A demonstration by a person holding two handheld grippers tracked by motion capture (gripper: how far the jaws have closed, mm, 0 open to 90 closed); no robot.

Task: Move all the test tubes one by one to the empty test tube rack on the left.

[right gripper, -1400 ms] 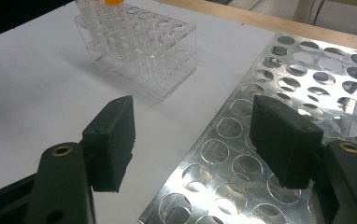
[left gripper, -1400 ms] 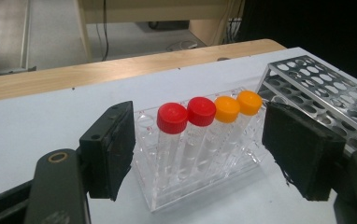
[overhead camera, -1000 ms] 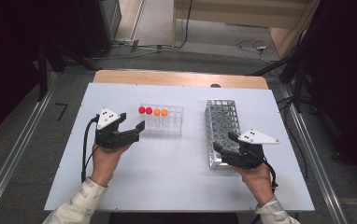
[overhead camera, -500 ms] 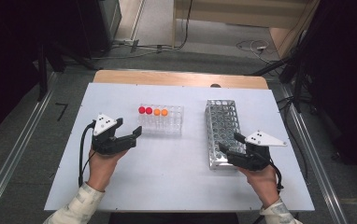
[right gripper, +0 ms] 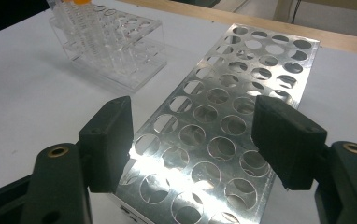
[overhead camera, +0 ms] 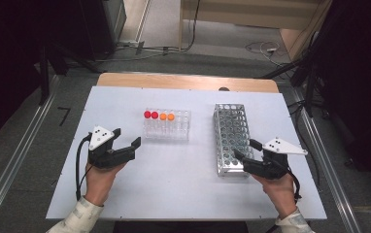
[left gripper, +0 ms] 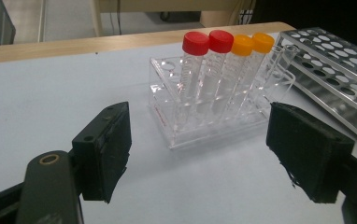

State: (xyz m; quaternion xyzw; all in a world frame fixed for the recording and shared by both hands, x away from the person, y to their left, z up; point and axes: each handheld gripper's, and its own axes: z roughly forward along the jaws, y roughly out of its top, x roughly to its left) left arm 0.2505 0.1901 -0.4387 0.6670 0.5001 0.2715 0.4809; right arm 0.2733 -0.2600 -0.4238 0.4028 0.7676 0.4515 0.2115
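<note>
A clear plastic rack (overhead camera: 167, 125) (left gripper: 214, 109) (right gripper: 113, 44) stands mid-table with two red-capped tubes (overhead camera: 150, 115) (left gripper: 208, 42) and two orange-capped tubes (overhead camera: 167, 117) (left gripper: 253, 43) in its back row. To its right lies a long metal rack (overhead camera: 231, 137) (right gripper: 223, 126) with many empty round holes. My left gripper (overhead camera: 125, 139) (left gripper: 197, 154) is open, low over the table, front left of the clear rack. My right gripper (overhead camera: 246, 150) (right gripper: 193, 140) is open, its jaws hanging just over the metal rack's near end. Nothing sits between either pair of jaws.
The white tabletop (overhead camera: 183, 189) has a wooden strip (overhead camera: 183, 81) along its far edge. Cables (overhead camera: 79, 165) trail from the grippers. Grey floor and metal rails (overhead camera: 8, 165) surround the table, with dark equipment stands at the back.
Both hands have drawn back toward the near edge and sunk lower. The left gripper shifted left, away from the clear rack; the right gripper slid to the metal rack's near end.
</note>
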